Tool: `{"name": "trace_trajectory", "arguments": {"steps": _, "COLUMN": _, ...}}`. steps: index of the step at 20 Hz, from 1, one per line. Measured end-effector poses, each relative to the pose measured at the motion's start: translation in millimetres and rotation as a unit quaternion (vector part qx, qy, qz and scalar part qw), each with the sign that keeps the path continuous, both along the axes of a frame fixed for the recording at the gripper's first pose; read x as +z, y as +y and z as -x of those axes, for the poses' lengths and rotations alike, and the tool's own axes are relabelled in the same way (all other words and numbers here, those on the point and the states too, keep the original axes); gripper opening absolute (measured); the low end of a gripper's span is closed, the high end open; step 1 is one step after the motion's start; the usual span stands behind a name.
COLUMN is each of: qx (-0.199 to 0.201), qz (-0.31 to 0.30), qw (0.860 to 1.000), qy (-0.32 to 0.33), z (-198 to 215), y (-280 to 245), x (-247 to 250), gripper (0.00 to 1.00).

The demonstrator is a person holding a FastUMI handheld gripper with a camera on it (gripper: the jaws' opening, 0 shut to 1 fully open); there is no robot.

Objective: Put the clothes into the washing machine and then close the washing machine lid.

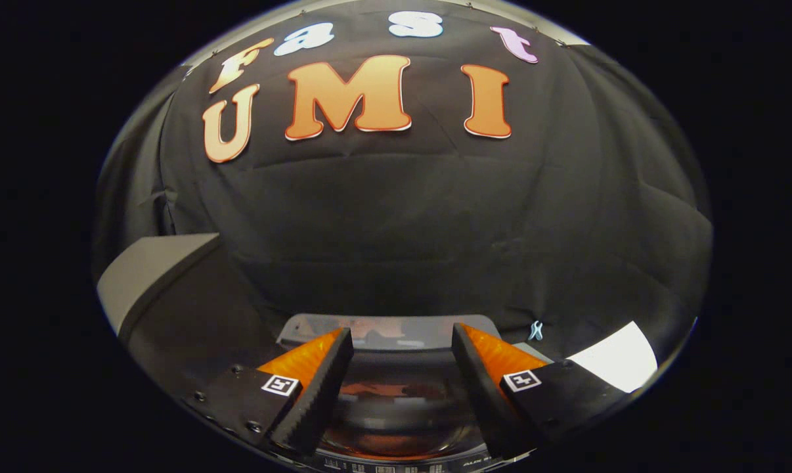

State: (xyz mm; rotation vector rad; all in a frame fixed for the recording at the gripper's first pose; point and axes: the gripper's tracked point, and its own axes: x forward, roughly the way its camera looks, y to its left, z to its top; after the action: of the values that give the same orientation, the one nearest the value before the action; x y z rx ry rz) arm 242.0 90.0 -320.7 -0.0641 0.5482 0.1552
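My gripper (402, 332) is open, with a wide gap and nothing between its fingers. Below and between the fingers lies the top of the washing machine (396, 332), whose grey back rim sits just ahead of the fingertips. Its dark glass lid (402, 401) lies flat under the gap and mirrors orange shapes from the wall. I cannot make out what is inside the drum through the glass. A strip of control markings (396, 468) runs along the machine's near edge.
The black cloth wall (402, 217) rises close behind the machine. A grey slanted panel (153, 269) stands to the left, a white surface (619, 358) lies to the right, and a small pale clip (535, 330) hangs on the cloth near the right finger.
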Motion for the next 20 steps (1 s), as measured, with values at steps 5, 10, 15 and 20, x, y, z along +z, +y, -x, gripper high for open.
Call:
{"name": "trace_trajectory", "arguments": {"steps": 5, "qx": 0.016, "qz": 0.004, "qw": 1.000, "qy": -0.015, "z": 20, "y": 7, "x": 0, "gripper": 0.97}}
{"name": "trace_trajectory", "arguments": {"steps": 10, "qx": 0.009, "qz": -0.021, "qw": 0.999, "qy": -0.031, "z": 25, "y": 7, "x": 22, "gripper": 0.97}}
{"name": "trace_trajectory", "arguments": {"steps": 15, "qx": 0.013, "qz": -0.040, "qw": 0.997, "qy": -0.066, "z": 40, "y": 4, "x": 80, "gripper": 0.97}}
{"name": "trace_trajectory", "arguments": {"steps": 20, "qx": 0.015, "qz": -0.057, "qw": 0.991, "qy": -0.120, "z": 61, "y": -4, "x": 158, "gripper": 0.97}}
